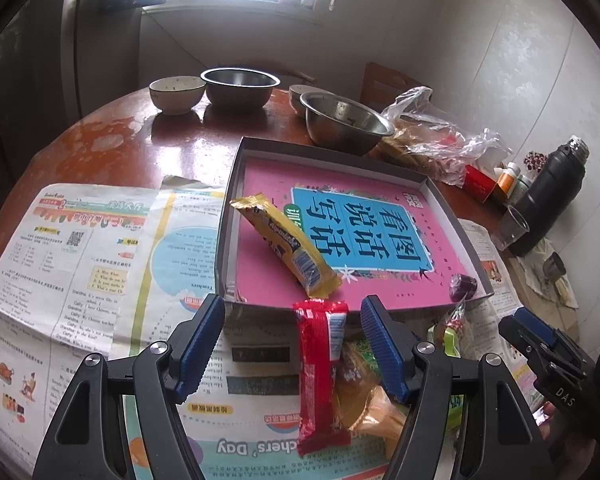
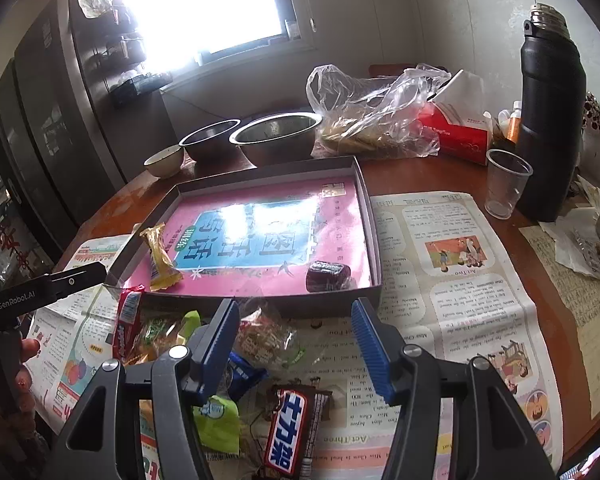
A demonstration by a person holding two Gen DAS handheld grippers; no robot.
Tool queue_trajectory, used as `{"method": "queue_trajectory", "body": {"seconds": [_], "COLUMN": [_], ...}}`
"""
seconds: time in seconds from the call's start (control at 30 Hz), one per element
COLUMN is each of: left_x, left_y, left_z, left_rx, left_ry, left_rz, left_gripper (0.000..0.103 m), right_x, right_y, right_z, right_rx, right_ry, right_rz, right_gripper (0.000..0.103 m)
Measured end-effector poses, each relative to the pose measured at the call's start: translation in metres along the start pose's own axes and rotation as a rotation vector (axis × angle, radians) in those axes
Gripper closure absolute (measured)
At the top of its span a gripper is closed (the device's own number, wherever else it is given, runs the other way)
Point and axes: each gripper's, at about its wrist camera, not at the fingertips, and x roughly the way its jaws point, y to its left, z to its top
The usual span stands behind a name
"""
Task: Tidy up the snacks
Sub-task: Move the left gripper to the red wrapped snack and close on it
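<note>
Tray (image 1: 232,200) holds yellow bar (image 1: 286,242), dark candy (image 1: 463,286). Left claw (image 1: 292,344) released, straddling red bar (image 1: 322,376) just before tray: centre, then clench. Right claw (image 2: 296,344) released, empty.

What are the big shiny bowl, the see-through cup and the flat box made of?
The big bowl looks like metal, probably stainless steel: grey, shiny, reflecting light. The cup seems thin clear plastic, since the table shows through it. The flat box looks like grey cardboard with a dull finish and thin folded walls; the pink glossy sheet inside is likely a book cover.
</note>
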Motion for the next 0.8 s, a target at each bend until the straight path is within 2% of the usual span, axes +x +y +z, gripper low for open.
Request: {"method": "queue_trajectory", "body": {"seconds": [0.8], "left_x": [-0.011], "left_y": [-0.012], "left_z": [-0.035], "left_rx": [0.031], "left_ry": [0.034], "left_rz": [-0.002], "left_gripper": [0.031], "right_x": [-0.027], "right_y": [-0.003], "right_z": [-0.040], "right_rx": [-0.011], "right_ry": [0.015], "right_rz": [-0.013], "right_gripper": [0.044]}}
